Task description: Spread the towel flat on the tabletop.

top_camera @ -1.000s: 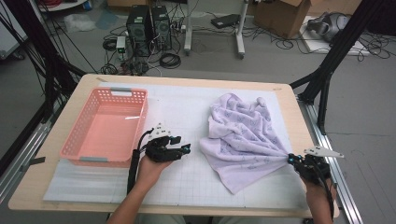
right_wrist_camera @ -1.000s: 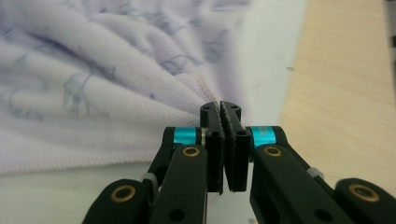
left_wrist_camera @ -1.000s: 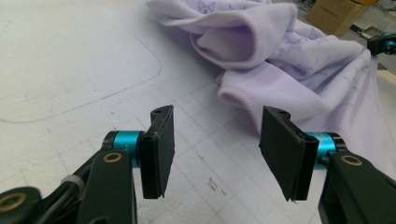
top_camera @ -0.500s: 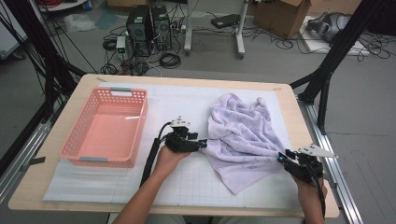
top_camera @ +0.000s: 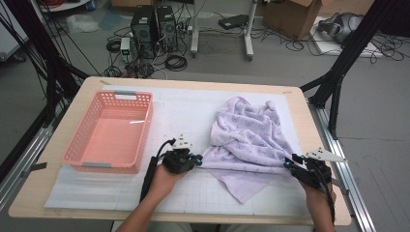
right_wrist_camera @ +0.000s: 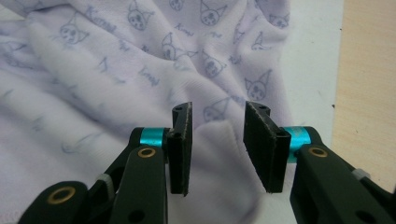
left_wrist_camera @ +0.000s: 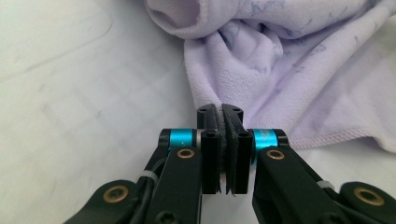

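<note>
The table [top_camera: 193, 92] carries a white gridded mat [top_camera: 179, 111], and most of its right half is covered by the lilac towel [top_camera: 251, 135], crumpled in loose folds with a small cat print on it. One corner of the towel hangs toward my side of the table, and its lower edge runs as a straight ridge between my two hands. On the left of the mat stands the pink basket [top_camera: 140, 135], well apart from the towel.

My left gripper [top_camera: 196, 161] lies low on the mat just right of the basket, at the towel's left edge. Its jaws have just closed and are clenched on that hem: in the left gripper view the cloth [left_wrist_camera: 280, 70] bunches up right behind my left tips [left_wrist_camera: 223, 126], with a sliver of fabric pinched between the pads.

My right gripper [top_camera: 290, 163] sits at the towel's right edge, near the table's side. Its jaws stand apart, released; in the right gripper view a fold of the towel [right_wrist_camera: 140, 60] lies between and beneath the right tips [right_wrist_camera: 218, 123], with neither pad pressing on it.
</note>
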Available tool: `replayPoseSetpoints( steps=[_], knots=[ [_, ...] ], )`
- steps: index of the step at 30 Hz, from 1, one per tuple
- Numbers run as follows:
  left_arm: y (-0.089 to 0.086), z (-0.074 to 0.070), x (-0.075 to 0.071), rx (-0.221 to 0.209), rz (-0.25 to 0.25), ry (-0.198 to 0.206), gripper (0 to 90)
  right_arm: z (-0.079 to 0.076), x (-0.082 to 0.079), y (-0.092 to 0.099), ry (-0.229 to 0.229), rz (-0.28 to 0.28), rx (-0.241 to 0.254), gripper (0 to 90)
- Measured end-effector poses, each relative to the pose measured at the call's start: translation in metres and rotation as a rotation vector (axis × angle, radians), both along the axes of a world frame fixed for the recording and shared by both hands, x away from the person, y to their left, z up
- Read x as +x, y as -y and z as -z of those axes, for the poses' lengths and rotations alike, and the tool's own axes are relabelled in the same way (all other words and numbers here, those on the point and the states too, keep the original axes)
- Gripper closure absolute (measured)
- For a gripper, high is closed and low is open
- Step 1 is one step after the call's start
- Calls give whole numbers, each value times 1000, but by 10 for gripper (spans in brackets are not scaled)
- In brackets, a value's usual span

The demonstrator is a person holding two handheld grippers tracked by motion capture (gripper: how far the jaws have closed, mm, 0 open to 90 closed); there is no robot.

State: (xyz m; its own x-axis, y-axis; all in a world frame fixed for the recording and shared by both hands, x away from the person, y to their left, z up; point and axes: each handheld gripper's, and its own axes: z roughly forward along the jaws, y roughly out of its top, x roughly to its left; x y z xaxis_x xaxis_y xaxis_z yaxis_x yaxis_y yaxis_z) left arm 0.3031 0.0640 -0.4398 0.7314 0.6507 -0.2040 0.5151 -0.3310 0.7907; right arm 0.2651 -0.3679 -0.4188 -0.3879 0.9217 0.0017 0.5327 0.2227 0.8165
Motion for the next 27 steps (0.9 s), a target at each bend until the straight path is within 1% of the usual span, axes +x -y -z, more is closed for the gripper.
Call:
replayPoseSetpoints(
  steps=[1,2,5,6,8,9,11,12,13,14,15,16,18,19,21,22,24,25,27],
  knots=[
    [-7,1,-6,-6,-4,-3,858,-1,-1,-4,0,-14,0,620],
    [-13,2,-13,-14,-8,-5,858,-1,-1,-4,0,-14,0,620],
    [-24,2,-33,-19,9,1,858,-3,-1,-11,1,-45,-5,620],
    [-26,1,-40,-19,22,-1,857,-4,-1,-17,1,-63,-5,619],
    [-26,0,-51,-14,52,-6,856,-4,-1,-19,0,-71,-5,619],
    [-27,0,-55,-10,74,-8,854,-4,-1,-21,1,-80,-4,619],
    [-27,0,-59,-22,91,-4,827,-4,0,-26,-2,-97,-9,619],
    [-28,-1,-56,-27,78,1,757,-3,1,-27,-2,-99,-12,619],
    [-28,-1,-52,-37,56,8,610,-2,2,-29,-1,-105,-13,618],
    [-29,-3,-47,-52,35,12,610,-2,2,-29,-1,-105,-13,618],
    [-30,-4,-40,-73,17,25,528,-2,3,-29,-1,-108,-10,618],
    [-29,-6,-33,-85,5,37,528,-2,3,-29,-1,-108,-10,618],
    [-25,-8,-17,-85,-7,60,482,-2,3,-29,0,-108,-11,618],
    [-21,-9,-9,-85,-6,68,466,-2,3,-28,1,-107,-9,618],
    [-13,-11,7,-85,12,61,467,-2,3,-27,2,-104,-6,618],
    [-7,-11,13,-66,28,68,466,-1,3,-27,-3,-100,-3,618],
    [7,-12,22,-52,55,93,412,-1,3,-26,-1,-99,-4,618],
    [13,-12,26,-32,74,99,384,-1,2,-25,-4,-95,-1,618],
    [26,-10,32,-10,101,103,351,0,3,-24,-2,-94,0,618]
  ],
)
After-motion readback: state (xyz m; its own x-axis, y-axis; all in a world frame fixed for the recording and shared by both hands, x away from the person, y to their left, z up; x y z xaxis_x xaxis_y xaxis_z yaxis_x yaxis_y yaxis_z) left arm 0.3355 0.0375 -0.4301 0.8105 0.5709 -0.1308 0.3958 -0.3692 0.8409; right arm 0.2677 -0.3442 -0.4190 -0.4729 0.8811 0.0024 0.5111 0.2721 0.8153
